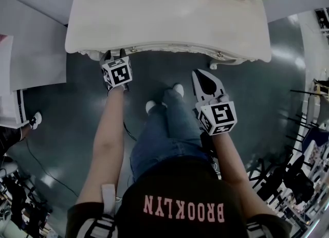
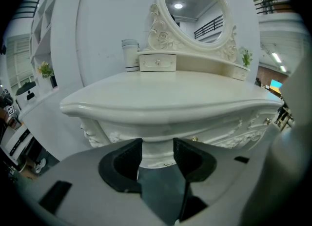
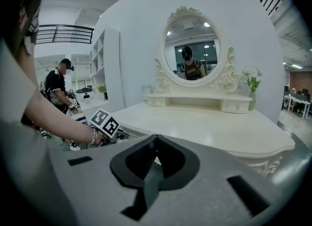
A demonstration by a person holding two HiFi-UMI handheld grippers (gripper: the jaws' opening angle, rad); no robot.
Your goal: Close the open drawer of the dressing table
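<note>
- Cream dressing table (image 1: 169,21) lies straight ahead. Its worktop rim overhangs the drawer front (image 2: 219,133), and dark floor (image 1: 267,93) lies open before it.
- Left gripper (image 1: 115,56), arm outstretched, is at the rim with its fingers spread either side of the carved front.
- Right gripper (image 1: 200,76) hangs short of the rim over the floor, fingers pressed together and empty.

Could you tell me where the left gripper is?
Head view, left side: the left gripper is at the cream dressing table's front edge, jaws apart.
</note>
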